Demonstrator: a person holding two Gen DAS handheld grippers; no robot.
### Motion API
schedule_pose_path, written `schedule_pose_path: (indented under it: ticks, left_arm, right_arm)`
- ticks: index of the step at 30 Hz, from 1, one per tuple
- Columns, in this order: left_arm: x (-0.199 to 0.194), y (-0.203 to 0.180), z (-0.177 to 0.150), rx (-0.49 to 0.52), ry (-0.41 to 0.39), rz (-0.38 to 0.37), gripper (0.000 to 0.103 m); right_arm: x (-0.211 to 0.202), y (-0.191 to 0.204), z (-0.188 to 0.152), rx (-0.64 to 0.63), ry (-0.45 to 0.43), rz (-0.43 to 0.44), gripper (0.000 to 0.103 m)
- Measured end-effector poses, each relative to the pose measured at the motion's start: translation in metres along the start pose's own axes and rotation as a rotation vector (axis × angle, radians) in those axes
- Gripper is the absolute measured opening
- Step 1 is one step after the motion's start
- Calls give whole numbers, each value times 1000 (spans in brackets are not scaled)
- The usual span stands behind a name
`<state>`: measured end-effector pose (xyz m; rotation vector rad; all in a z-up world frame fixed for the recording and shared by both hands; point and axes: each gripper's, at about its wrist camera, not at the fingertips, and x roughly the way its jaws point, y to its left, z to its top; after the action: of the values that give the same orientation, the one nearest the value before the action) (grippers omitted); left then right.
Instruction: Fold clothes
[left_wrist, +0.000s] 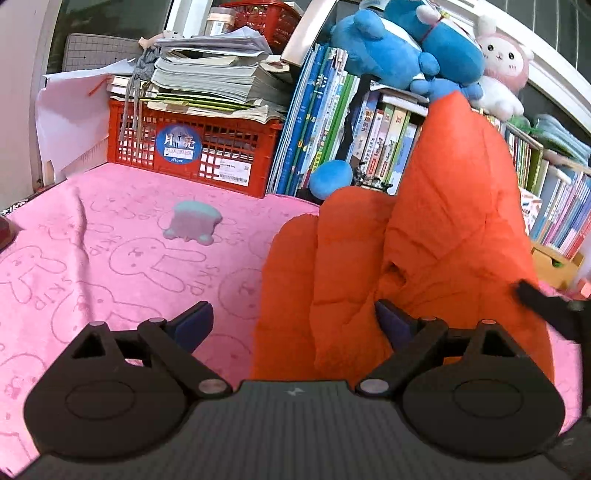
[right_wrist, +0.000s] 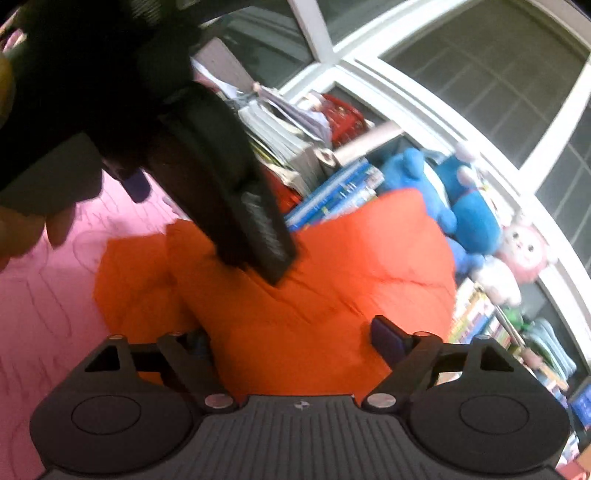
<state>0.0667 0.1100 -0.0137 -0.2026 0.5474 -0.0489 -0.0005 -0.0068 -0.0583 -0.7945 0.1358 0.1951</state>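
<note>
One crumpled orange quilted garment (left_wrist: 436, 258) is seen heaped on the pink rabbit-print cloth (left_wrist: 110, 258), its upper part raised toward the shelf of upright books (left_wrist: 325, 122). The left gripper (left_wrist: 294, 325) is held with its jaws spread wide and nothing clamped; its right finger is laid against the garment's lower folds, while its left finger is kept apart from the fabric, over the pink cloth. The right gripper (right_wrist: 291, 341) is likewise released, with the orange fabric bulging between its two fingers; the left finger is partly hidden behind the fabric. In the right wrist view, the left gripper's dark body is seen above the garment, much blurred.

Two grippers are counted, and one garment. Two blue plush toys (left_wrist: 406, 48) and one pink-and-white plush toy (left_wrist: 502, 74) are perched above the books. One red plastic crate (left_wrist: 195, 147) is loaded with stacked papers, and a second red basket (left_wrist: 266, 18) is seen behind it.
</note>
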Motion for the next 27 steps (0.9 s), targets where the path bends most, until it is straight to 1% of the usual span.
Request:
schedule_pose_path:
  ticks: [2,5,7,9,11,12,14,15,17,18,19,20,22,24,25,26,27]
  left_arm:
    - [2,2,-1,3,7,14,95]
    - [5,6,-2,6,27,34,95]
    - [5,9,-3,8,40,48,95]
    - [0,11,0,5,44,60,95]
    - [-14,7,11,7,1,72,91]
    - [-21,5,17,10,-23,75,90]
    - [-38,-9,34,50,-111,50,90]
    - [-46,-17,42,72,-154,34,90]
    - [-55,-42,56,132,-223,-52,91]
    - [-56,-57,60,152,-260,-73,91]
    - [-54,-75,61,183,-307,-74,91]
    - [-47,-94,59,241,-353,-62,91]
    - [-24,-126,55,382,-403,5,90]
    - [5,-137,53,477,-384,89,85]
    - [20,-133,55,494,-350,137,85]
    - [29,-125,55,483,-327,150,85]
    - [36,-115,54,460,-310,179,85]
  right_arm:
    - [-6,-12,-11,26,21,0,89]
    - [-8,-31,-38,70,88,-14,89]
    - [0,-44,-56,112,148,-12,83]
    - [4,-53,-65,171,180,27,64]
    - [6,-50,-63,147,177,33,58]
    - [7,-49,-62,135,176,35,56]
    - [9,-45,-59,89,157,24,55]
    - [10,-44,-57,85,152,29,55]
    - [13,-43,-54,78,143,39,55]
    - [14,-43,-54,65,142,39,55]
    - [13,-39,-55,57,143,38,55]
    - [11,-36,-56,49,145,37,55]
    - [10,-32,-58,46,149,35,55]
    - [6,-36,-59,79,154,33,55]
    - [5,-40,-62,106,154,30,55]
    - [4,-44,-65,132,154,26,56]
    - [3,-48,-68,158,154,23,57]
